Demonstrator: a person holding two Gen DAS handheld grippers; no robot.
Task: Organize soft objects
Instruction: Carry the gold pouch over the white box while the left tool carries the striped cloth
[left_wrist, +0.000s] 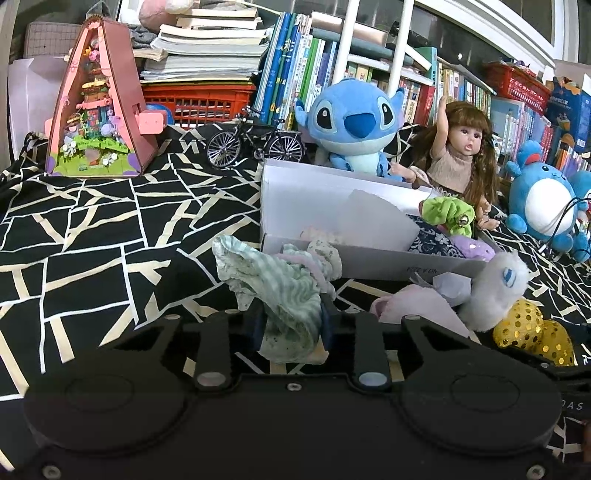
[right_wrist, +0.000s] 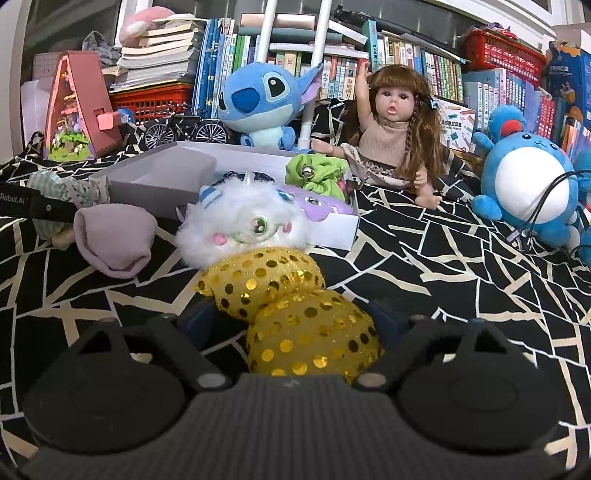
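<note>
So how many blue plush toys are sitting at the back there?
2 clearly seen. The blue big-eared plush sits behind the white box, left of the doll. The round blue-and-white plush sits at far right. More blue shows at the right edge, possibly another.

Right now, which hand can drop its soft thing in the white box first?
Probably left: the left gripper is shut on the striped cloth, beside the white box. The right gripper only straddles the gold sequin scrunchie.

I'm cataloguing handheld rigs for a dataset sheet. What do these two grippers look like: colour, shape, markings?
Both are matte black plastic. Each body carries two round, dome-like housings side by side, with angular linkage arms running forward to dark blue fingers. The left gripper shows silver screws and pale round pivot caps; the right gripper has a ribbed centre panel. White "Robot.AI" lettering marks the left one's side.
</note>
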